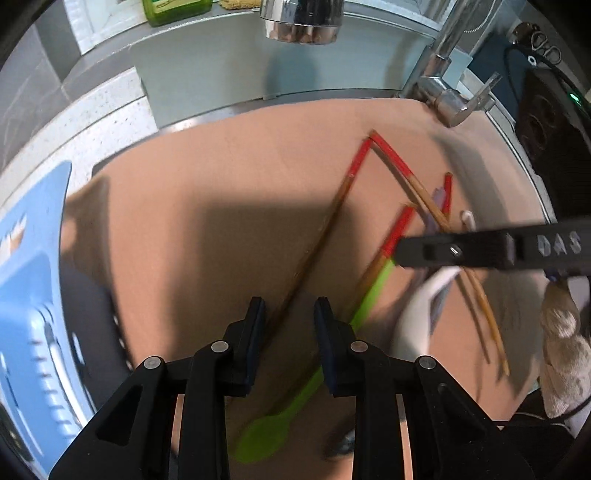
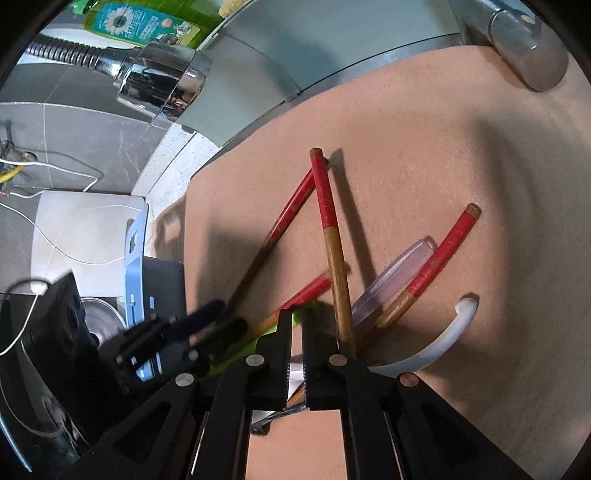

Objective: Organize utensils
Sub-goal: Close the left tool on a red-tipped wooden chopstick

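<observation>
Left gripper (image 1: 289,308) part spread, nothing pinched, straddling 1 red-topped chopstick (image 1: 325,225) on the tan mat (image 1: 207,177). My call: drop straight down, centre the stick, then close, and keep clear of the green spoon (image 1: 314,373) just beside the right finger. Right gripper (image 2: 295,317) pressed together over the pile; can't tell if it holds anything. Other chopsticks (image 2: 327,206), white spoon (image 2: 443,339) and clear spoon (image 2: 391,277) cross each other, so snags likely. Blue rack (image 1: 33,288) left, tap (image 1: 301,22) overhead.
</observation>
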The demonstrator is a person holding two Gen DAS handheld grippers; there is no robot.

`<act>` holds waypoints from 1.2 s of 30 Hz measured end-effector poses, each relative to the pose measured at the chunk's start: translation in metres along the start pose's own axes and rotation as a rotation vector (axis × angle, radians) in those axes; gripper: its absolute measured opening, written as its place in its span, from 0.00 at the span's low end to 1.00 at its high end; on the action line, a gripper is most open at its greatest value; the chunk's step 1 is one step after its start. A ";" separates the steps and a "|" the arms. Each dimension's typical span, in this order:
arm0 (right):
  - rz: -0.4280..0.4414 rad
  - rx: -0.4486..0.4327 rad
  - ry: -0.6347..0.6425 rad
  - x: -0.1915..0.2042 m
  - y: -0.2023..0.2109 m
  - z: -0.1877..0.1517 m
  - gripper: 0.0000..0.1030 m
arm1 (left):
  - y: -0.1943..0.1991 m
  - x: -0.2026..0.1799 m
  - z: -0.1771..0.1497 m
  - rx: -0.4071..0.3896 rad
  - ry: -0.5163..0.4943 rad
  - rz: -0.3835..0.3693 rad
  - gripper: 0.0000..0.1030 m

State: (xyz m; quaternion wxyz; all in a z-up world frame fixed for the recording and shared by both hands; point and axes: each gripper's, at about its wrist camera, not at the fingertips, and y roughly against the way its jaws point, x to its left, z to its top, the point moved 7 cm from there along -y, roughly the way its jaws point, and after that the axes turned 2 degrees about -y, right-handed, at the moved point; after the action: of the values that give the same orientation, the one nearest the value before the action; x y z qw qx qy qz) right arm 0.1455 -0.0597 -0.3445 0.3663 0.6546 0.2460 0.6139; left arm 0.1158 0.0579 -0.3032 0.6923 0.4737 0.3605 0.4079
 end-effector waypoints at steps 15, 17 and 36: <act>0.040 -0.005 0.043 0.021 0.015 -0.001 0.08 | 0.009 0.007 -0.015 -0.049 0.073 0.062 0.23; 0.048 0.013 0.024 0.024 0.006 -0.001 0.08 | 0.010 0.007 -0.015 -0.047 0.064 0.070 0.24; -0.115 0.000 0.045 0.036 -0.033 0.005 0.08 | 0.007 0.007 -0.033 -0.014 0.026 0.099 0.06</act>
State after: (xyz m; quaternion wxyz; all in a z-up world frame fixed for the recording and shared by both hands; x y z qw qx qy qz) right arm 0.1590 -0.0130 -0.3479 0.3954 0.6254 0.2915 0.6063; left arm 0.0878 0.0780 -0.3073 0.6697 0.4808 0.3427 0.4504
